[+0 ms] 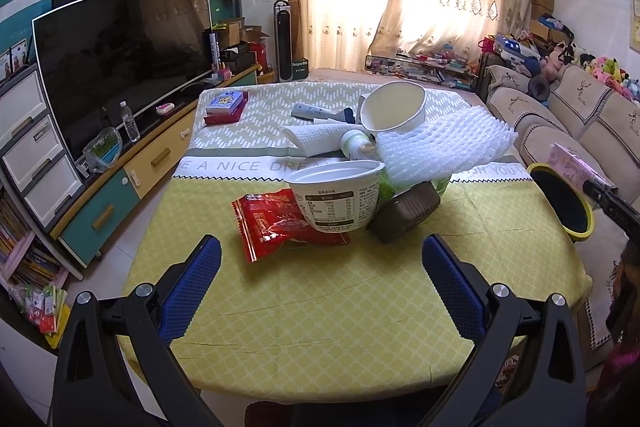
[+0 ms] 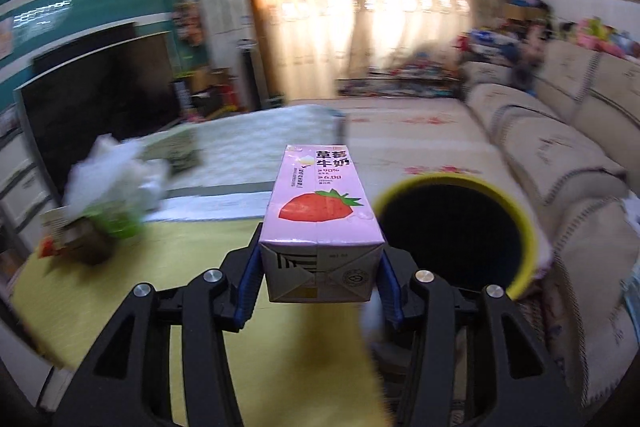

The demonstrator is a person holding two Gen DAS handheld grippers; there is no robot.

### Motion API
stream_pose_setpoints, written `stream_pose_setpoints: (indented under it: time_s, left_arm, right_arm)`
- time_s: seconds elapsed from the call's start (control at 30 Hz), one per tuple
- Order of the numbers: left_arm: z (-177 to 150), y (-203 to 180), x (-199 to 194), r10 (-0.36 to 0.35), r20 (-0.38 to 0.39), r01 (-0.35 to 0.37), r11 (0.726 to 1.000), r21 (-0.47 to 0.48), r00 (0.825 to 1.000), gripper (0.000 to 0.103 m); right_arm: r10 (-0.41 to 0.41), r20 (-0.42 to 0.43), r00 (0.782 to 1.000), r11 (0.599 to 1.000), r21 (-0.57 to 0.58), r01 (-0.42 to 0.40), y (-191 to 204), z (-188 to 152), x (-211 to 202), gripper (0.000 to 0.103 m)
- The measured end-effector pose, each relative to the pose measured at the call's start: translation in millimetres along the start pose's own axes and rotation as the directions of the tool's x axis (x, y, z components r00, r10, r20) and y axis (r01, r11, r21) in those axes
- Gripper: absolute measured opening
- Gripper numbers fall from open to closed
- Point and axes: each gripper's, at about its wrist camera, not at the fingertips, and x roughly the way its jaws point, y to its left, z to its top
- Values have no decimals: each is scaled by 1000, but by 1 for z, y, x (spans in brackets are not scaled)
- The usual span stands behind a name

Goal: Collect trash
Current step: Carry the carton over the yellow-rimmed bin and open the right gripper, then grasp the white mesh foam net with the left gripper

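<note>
Left view: trash pile [image 1: 360, 163] on the worktop [image 1: 320, 307]; left gripper [image 1: 320, 259] fingers wide, empty.
Right view: pink milk carton [image 2: 320, 223] clamped between right gripper [image 2: 318, 279] fingers, beside the yellow bin [image 2: 524, 227].

Right wrist view: the trash pile [image 2: 108, 195] at left, the television [image 2: 100, 95] and the far window are motion-blurred; items in the pile cannot be told apart. The milk carton [image 2: 320, 211] hides the jaws' inner faces. Left wrist view: the right edge cuts off the right gripper [image 1: 591, 183]; its carton is only partly visible, and the bin [image 1: 560, 201] interior is dark.
</note>
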Motion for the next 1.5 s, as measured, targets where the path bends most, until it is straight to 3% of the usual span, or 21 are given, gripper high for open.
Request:
stream_pose_setpoints:
  time_s: [0.2, 0.4, 0.47, 0.53, 0.77, 0.9, 1.07, 1.13, 1.27, 1.5]
  left_arm:
    - [1, -11, 5, -17, -9, 17, 999, 28, 1000, 99]
    - [3, -29, 10, -62, -14, 63, 995, 77, 998, 99]
    - [5, -37, 13, -91, -25, 93, 992, 90, 996, 99]
    - [6, -45, 17, -122, -35, 125, 987, 101, 992, 99]
    - [13, -76, 29, -191, -33, 194, 960, 201, 981, 99]
    - [24, -95, 40, -257, -22, 252, 922, 294, 966, 99]
    - [48, -118, 60, -231, 30, 198, 886, 420, 972, 98]
    - [55, -126, 71, -224, 25, 189, 871, 453, 974, 95]
    - [63, -139, 93, -180, 8, 151, 846, 511, 984, 75]
    - [65, -145, 106, -221, -24, 200, 827, 525, 975, 27]
  right_arm:
    - [-191, -66, 979, 979, 66, 195, -56, 6, 47, 48]
    - [-241, -111, 964, 964, 90, 251, -75, 5, 87, 49]
    - [-239, -126, 963, 964, 92, 251, -83, 1, 97, 49]
    - [-236, -140, 962, 964, 93, 250, -88, 1, 108, 61]
    - [-223, -96, 970, 966, 111, 233, -80, 2, 92, 62]
    - [-199, -65, 978, 973, 106, 205, -71, 0, 72, 64]
    - [-160, -47, 986, 981, 105, 164, -61, -2, 57, 64]
    - [-149, -45, 988, 983, 103, 153, -58, -1, 54, 64]
    - [-139, -46, 989, 983, 112, 144, -57, -2, 54, 64]
    - [-126, -38, 991, 981, 142, 130, -65, -4, 50, 64]
